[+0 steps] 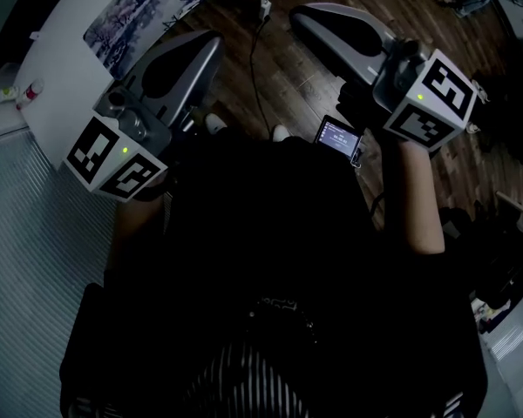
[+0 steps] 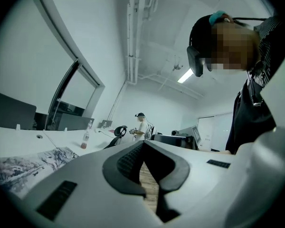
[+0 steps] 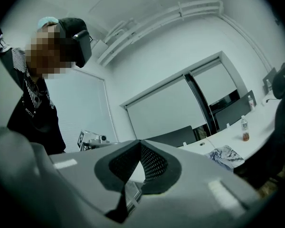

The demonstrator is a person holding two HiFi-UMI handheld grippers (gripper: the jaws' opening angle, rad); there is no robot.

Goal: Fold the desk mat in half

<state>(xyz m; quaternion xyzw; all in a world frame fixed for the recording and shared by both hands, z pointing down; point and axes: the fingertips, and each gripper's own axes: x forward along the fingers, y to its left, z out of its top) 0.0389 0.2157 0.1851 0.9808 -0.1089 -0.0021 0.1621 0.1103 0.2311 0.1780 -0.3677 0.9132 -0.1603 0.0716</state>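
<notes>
The jaws of the left gripper (image 2: 143,144) and of the right gripper (image 3: 140,142) are pressed together, with nothing between them; the desk mat (image 1: 139,7) is seen lying on the white counter (image 1: 61,85), well apart from both; a bottle (image 2: 86,139) is seen standing beyond it; the grippers are held over a wooden floor (image 1: 283,77), near the person's dark shirt (image 1: 270,233).

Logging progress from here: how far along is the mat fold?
Done: nothing visible; the desk mat lies flat on the white desk, print up, no fold showing. In hand: nothing; the left claw and right claw are both shut and empty, held over the wooden floor, off the desk. Left: reach the mat, grip an edge, fold it in half.
</notes>
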